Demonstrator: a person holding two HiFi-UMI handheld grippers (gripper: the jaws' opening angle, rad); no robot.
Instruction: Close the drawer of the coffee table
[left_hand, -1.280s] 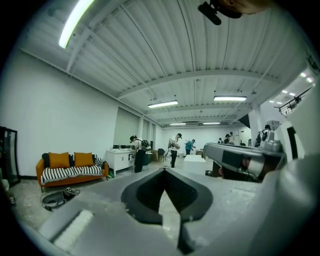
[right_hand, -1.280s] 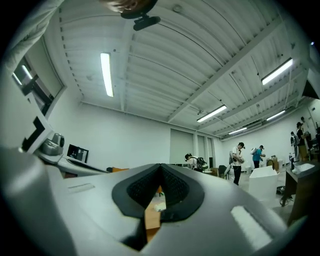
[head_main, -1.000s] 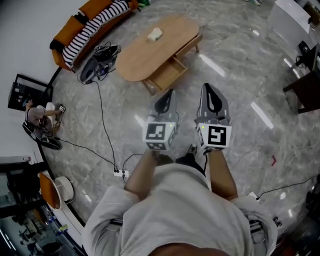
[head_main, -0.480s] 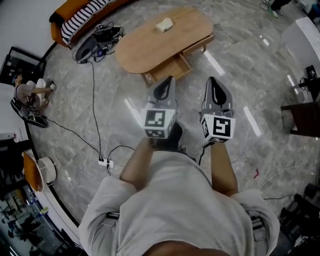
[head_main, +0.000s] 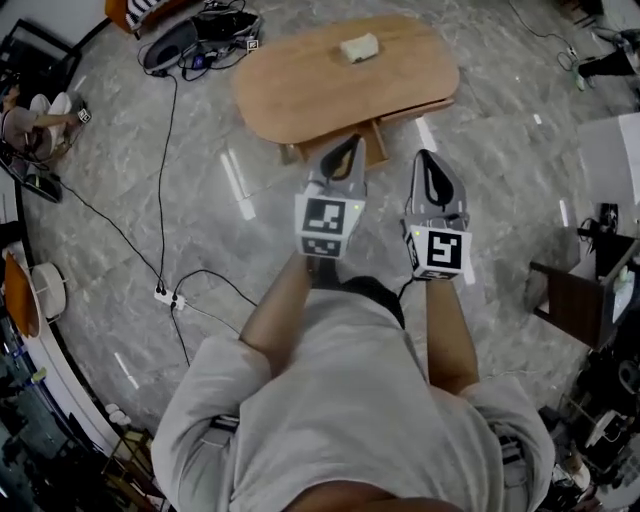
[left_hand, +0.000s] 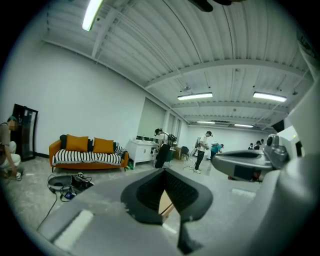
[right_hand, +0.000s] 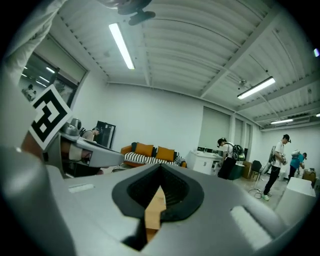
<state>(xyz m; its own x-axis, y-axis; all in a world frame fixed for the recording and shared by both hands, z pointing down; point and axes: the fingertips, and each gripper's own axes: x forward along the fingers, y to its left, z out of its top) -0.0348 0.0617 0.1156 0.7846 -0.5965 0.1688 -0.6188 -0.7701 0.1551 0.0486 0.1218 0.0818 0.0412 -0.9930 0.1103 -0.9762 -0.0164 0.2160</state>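
Head view tells the story: the drawer (head_main: 380, 138) is pulled out of the coffee table (head_main: 345, 85). It sticks out from the long near side toward the person, right at the gripper tips. The table's long axis runs left to right, a bit tilted. The drawer's front faces near, so I'd guess a straight push toward the far side shuts it.

Left gripper (head_main: 346, 142) and right gripper (head_main: 428, 158) are both pinched fully closed with nothing in them. The wood showing in the slit is just the table beyond. Makes sense to me, closed jaws give a blunt nose for shoving. They're side by side, roughly level, aimed at the drawer. Can't tell from above if they touch it yet.

A small pale block (head_main: 360, 47) sits on the tabletop, and cables (head_main: 165, 150) trail along the floor on the left.
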